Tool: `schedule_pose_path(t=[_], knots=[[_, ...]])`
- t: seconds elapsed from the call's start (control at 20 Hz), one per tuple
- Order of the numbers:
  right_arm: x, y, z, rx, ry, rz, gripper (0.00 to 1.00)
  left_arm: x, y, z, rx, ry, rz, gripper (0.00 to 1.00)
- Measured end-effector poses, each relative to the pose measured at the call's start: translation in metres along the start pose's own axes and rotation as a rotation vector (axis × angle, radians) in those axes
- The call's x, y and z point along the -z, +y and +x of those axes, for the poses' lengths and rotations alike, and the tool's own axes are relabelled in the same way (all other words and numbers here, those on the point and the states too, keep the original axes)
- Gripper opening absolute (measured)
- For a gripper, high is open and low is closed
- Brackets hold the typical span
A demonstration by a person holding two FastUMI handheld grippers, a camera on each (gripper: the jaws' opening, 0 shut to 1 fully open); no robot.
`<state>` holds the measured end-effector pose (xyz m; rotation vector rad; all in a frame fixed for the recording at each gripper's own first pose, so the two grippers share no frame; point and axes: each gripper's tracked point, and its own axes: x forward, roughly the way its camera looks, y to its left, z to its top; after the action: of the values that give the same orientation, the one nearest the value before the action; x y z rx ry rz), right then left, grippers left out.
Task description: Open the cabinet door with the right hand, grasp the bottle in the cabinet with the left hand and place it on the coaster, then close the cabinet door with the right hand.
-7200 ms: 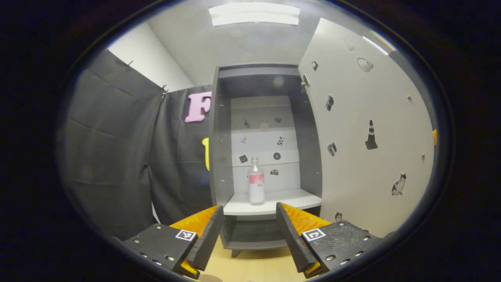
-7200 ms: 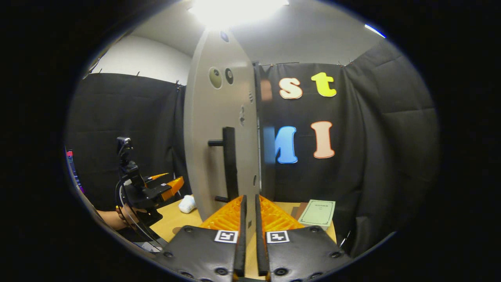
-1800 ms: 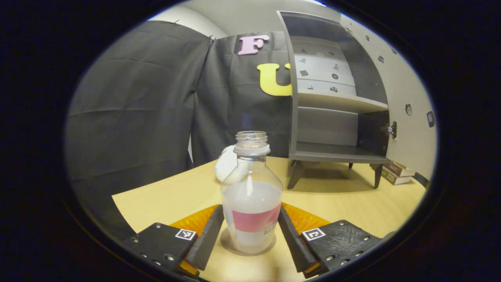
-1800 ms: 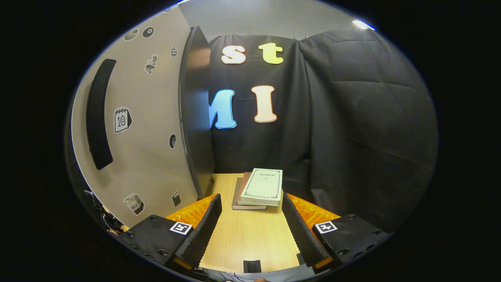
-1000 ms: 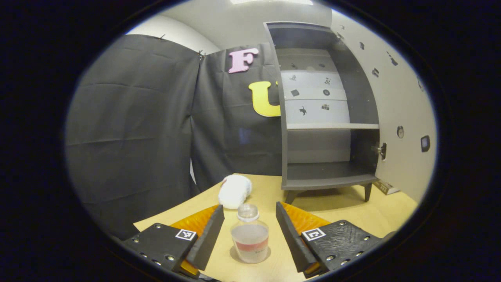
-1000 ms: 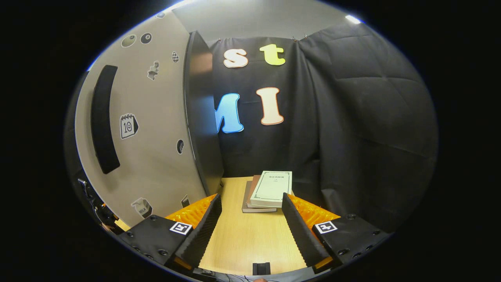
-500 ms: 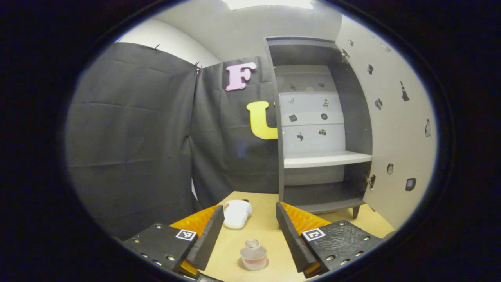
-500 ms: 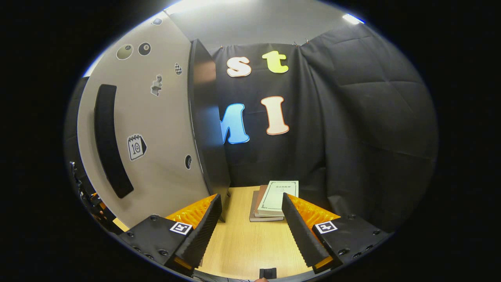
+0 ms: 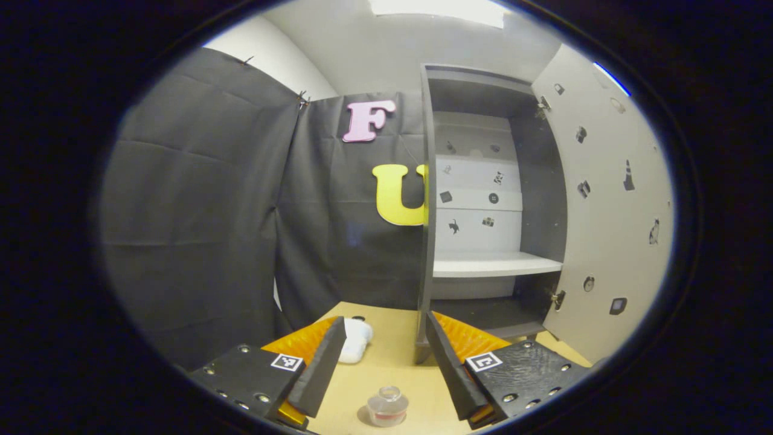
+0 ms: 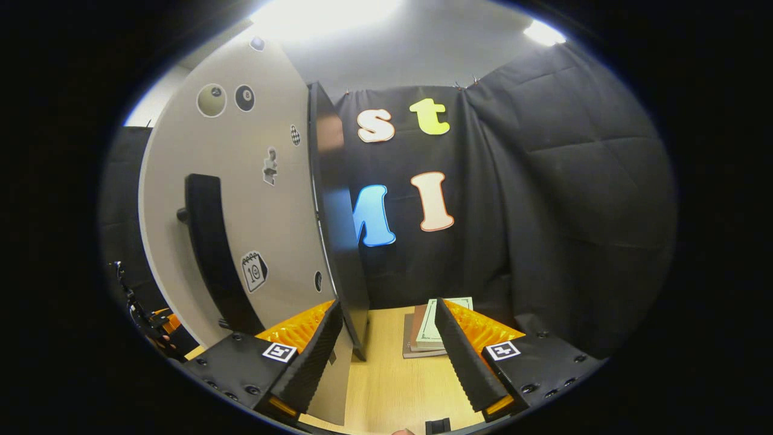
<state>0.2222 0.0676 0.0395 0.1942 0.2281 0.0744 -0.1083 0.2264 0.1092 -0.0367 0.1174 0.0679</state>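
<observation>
The clear bottle [image 9: 387, 408] with a red label stands upright and uncapped on a round coaster [image 9: 363, 415] on the wooden table, seen from above. My left gripper [image 9: 384, 329] hangs open well above and behind it, touching nothing. The grey cabinet [image 9: 483, 199] stands open, its white shelf [image 9: 495, 264] bare and its door [image 9: 610, 229] swung out to the right. In the right gripper view the door's outer face [image 10: 241, 199] with its dark bar handle [image 10: 208, 254] stands to the left. My right gripper [image 10: 389, 311] is open, its left finger close to the door's edge.
A white crumpled cloth [image 9: 355, 339] lies on the table behind the bottle. Two stacked books [image 10: 430, 334] lie beside the cabinet near the black cloth wall. The cabinet stands on short legs on the tabletop [image 9: 386, 368].
My left gripper has let go of the bottle and risen away, so the bottle looks small and low. The right gripper has drawn back and tilted up, with the door's edge now nearer its left finger.
</observation>
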Motion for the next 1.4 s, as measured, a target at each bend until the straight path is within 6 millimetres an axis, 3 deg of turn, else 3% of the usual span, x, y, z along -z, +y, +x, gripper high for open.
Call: schedule_pose_path(t=[0.05,0.1,0.15,0.55,1.0,1.05,1.2,1.25,1.3,1.4], knots=[[0.000,0.008,-0.003,-0.010,-0.002,-0.005,0.92,-0.001,0.004,0.002,0.005,0.001,-0.003,0.82],[-0.002,0.016,-0.003,-0.019,-0.003,-0.012,0.98,0.001,0.008,0.005,0.008,0.004,-0.006,0.82],[-0.003,0.019,-0.004,-0.005,-0.004,-0.032,0.92,0.002,0.012,0.008,0.008,0.006,-0.007,0.82],[-0.006,0.032,-0.010,0.077,-0.021,-0.102,0.90,0.004,0.038,0.022,0.040,0.018,-0.027,0.82],[0.000,0.124,-0.002,-0.071,-0.070,-0.118,0.95,0.011,0.069,0.018,0.057,0.032,-0.041,0.80],[0.001,0.132,-0.001,-0.082,-0.077,-0.107,0.91,0.012,0.074,0.016,0.054,0.037,-0.041,0.80],[0.002,0.151,0.014,-0.121,-0.082,-0.047,0.91,0.012,0.091,0.009,0.038,0.044,-0.034,0.82],[0.002,0.158,0.018,-0.140,-0.080,-0.020,0.96,0.012,0.097,0.007,0.027,0.041,-0.028,0.80],[0.001,0.165,0.022,-0.159,-0.078,0.007,0.91,0.010,0.103,0.005,0.017,0.040,-0.023,0.80],[0.002,0.177,0.030,-0.193,-0.069,0.047,0.91,0.009,0.115,-0.001,0.002,0.041,-0.026,0.80]])
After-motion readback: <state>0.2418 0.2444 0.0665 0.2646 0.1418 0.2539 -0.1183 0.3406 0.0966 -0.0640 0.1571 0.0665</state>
